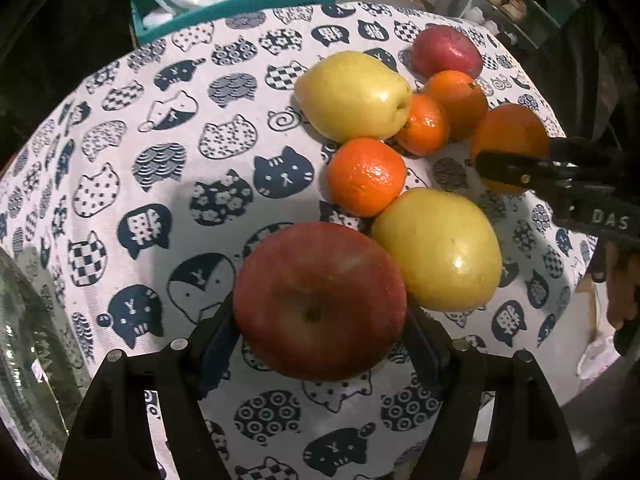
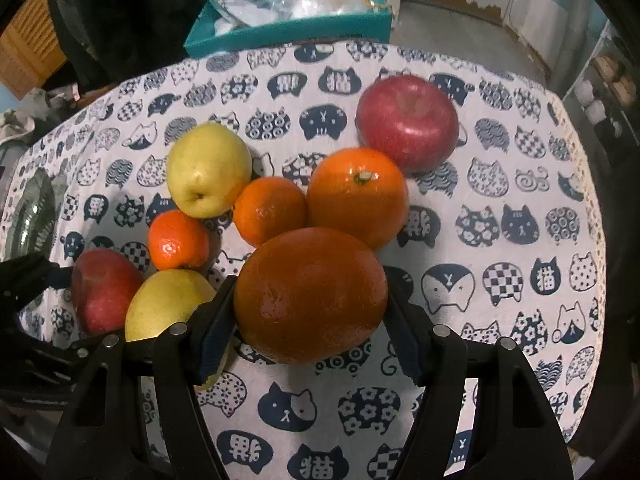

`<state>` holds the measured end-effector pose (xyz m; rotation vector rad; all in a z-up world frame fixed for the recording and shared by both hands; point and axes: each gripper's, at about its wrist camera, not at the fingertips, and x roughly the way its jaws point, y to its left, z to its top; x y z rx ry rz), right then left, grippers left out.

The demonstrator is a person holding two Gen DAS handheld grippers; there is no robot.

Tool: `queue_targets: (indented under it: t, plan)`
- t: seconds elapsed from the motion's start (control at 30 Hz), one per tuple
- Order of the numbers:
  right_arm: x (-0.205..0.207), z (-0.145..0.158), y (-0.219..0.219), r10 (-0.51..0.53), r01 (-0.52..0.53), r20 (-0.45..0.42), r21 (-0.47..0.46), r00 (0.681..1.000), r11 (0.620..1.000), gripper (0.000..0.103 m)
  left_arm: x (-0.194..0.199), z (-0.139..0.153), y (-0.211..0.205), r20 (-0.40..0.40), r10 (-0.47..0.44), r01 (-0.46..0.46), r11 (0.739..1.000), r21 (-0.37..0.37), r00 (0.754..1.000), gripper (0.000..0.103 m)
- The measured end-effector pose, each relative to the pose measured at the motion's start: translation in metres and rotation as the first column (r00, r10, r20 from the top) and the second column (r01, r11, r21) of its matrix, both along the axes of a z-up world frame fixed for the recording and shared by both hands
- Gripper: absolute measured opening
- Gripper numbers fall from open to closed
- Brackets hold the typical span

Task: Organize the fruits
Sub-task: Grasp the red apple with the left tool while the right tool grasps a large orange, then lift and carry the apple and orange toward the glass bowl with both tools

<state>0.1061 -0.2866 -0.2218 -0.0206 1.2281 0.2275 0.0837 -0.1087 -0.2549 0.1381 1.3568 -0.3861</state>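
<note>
Nearest the left wrist camera sits a red apple (image 1: pixel 320 300), clamped between the jaws of the left gripper (image 1: pixel 320 332), the pads pressed to both its flanks. Likewise, the right gripper (image 2: pixel 310 320) has its jaws closed on a large orange (image 2: pixel 310 294). Both fruits are low over the cat-print cloth of the table (image 2: pixel 520 208); whether they are lifted clear of it I cannot tell.

Remaining fruit is bunched in one cluster: a yellow pear (image 1: pixel 438 250) just beside the held apple, a mandarin (image 1: pixel 366 176) touching that pear, a second yellow pear (image 1: pixel 354 96) farther back, a small mandarin (image 1: pixel 426 124) and another orange (image 1: pixel 458 102) crowded against each other, and a second red apple (image 1: pixel 446 52) at the far end. A glass bowl (image 1: pixel 28 344) shows at the left edge of the table, and a teal box (image 2: pixel 288 28) with plastic bags stands beyond the far edge.

By my reading the step in hand is a double pickup — one fruit per hand, with sorting barely begun. Next, each fruit probably needs carrying to its own spot, perhaps the bowl; the apple must clear the neighbouring pear without nudging it — round fruit rolls readily.
</note>
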Motion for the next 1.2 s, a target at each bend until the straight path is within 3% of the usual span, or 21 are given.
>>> queue_targets:
  t: [0.47,0.67,1.2]
  plan:
    - [-0.014,0.034,0.014,0.014,-0.015,0.111,0.005,0.994,1.0,0.07,-0.01,0.037,0.023,0.105,0.067,-0.064,0.998,-0.025,0.992,0.078]
    - [-0.02,0.057,0.024,0.026,-0.031,0.171,0.026,0.985,0.999,0.07,-0.015,0.068,0.032,0.181,0.095,-0.087,0.995,-0.051,0.979,0.078]
    - [-0.031,0.113,0.076,0.1,-0.129,0.303,0.078,0.948,0.989,0.07,-0.03,0.121,0.075,0.267,0.175,-0.148,0.982,-0.116,0.948,0.078]
